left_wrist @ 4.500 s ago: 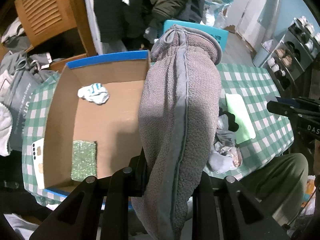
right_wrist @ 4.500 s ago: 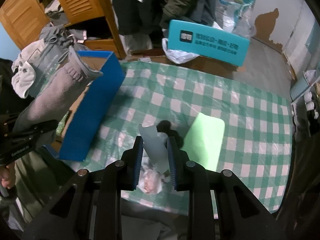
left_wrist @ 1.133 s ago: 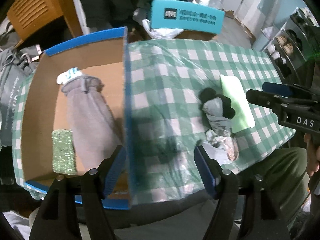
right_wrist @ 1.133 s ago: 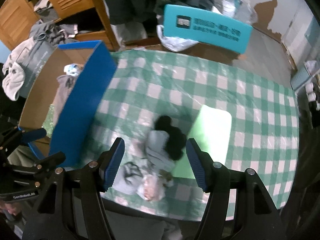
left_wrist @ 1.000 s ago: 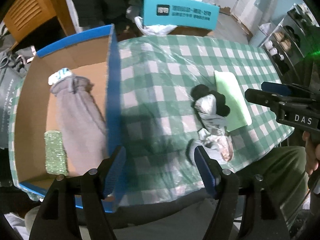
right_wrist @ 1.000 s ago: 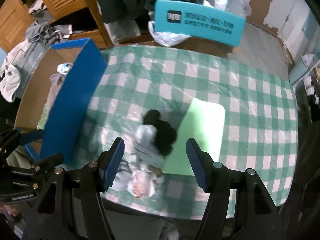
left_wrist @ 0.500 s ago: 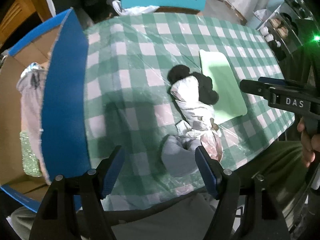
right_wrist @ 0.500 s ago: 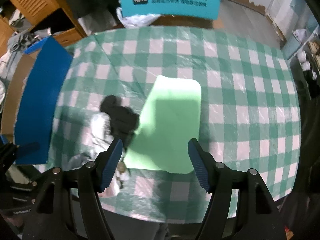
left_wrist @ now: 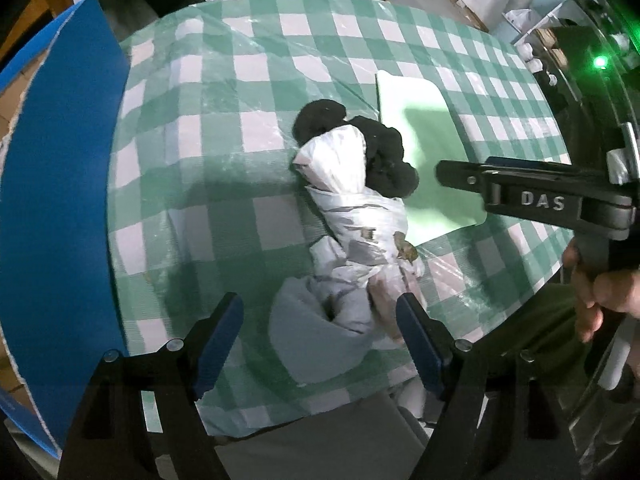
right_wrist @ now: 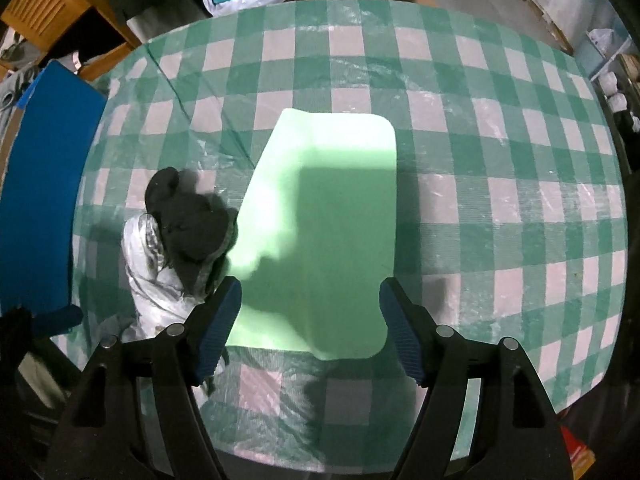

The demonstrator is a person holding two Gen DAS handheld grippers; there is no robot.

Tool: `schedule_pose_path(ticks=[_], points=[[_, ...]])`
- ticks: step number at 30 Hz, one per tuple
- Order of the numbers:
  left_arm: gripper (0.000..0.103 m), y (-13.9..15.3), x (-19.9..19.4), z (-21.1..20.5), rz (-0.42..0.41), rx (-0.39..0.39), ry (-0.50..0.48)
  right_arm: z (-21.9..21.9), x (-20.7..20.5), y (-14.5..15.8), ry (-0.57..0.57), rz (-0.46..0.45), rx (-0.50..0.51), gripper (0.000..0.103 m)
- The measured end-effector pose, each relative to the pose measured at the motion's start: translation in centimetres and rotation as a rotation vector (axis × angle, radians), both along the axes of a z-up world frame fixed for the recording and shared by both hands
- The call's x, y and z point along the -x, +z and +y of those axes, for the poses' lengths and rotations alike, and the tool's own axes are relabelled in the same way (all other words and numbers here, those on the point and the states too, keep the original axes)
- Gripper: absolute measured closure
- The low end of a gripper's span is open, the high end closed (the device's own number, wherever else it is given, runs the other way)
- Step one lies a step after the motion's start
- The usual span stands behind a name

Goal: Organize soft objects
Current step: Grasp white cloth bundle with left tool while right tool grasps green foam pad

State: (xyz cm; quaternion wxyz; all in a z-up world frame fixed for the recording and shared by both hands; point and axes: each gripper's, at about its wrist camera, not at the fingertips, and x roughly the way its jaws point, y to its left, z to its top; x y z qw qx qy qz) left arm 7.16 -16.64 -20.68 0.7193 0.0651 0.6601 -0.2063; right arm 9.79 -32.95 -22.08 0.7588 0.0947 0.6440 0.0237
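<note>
1. Change: both tools are now hanging over the table instead of the blue box [left_wrist: 60,184]; the grey fleece piece that the left tool [left_wrist: 320,332] was carrying a few seconds ago is gone from its jaws, which are empty and opening.
2. The left tool is coming down over the crumpled pile [left_wrist: 352,240], with the grey fold at the pile's 6 o'clock end lying between its spread jaws, apparently untouched.
3. The right tool [right_wrist: 310,320] is likewise opening and empty, straddling the 6 o'clock edge of the pale green mat [right_wrist: 320,220].
4. Meaning: one drop-off is probably done and the next pickup is beginning.
5. Counting: two tools, one box at 9 o'clock, one green mat, one black soft item [right_wrist: 188,220] at the pile's 12 o'clock end, one whitish crinkled wrap, one grey fold.
</note>
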Motion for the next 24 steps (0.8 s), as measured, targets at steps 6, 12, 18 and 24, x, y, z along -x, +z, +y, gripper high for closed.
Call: schedule_pose_path(ticks=[6, 12, 18, 24], points=[[0.023, -0.8, 0.2, -0.9, 0.020, 0.002, 0.003, 0.5, -0.6, -1.5, 0.011, 0.021, 0.002, 0.031], [0.023, -2.1, 0.0, -1.7, 0.036, -0.028, 0.001, 1.3, -0.7, -2.8, 0.053, 0.033, 0.040, 0.030], [0.023, -2.6, -0.3, -1.6, 0.051, -0.027, 0.007, 2.4, -0.5, -2.9, 0.096, 0.001, 0.103, 0.032], [0.023, -1.8, -1.3, 0.5, 0.051, 0.013, 0.076, 2.1, 0.4, -2.3, 0.073, -0.022, 0.110, 0.088]])
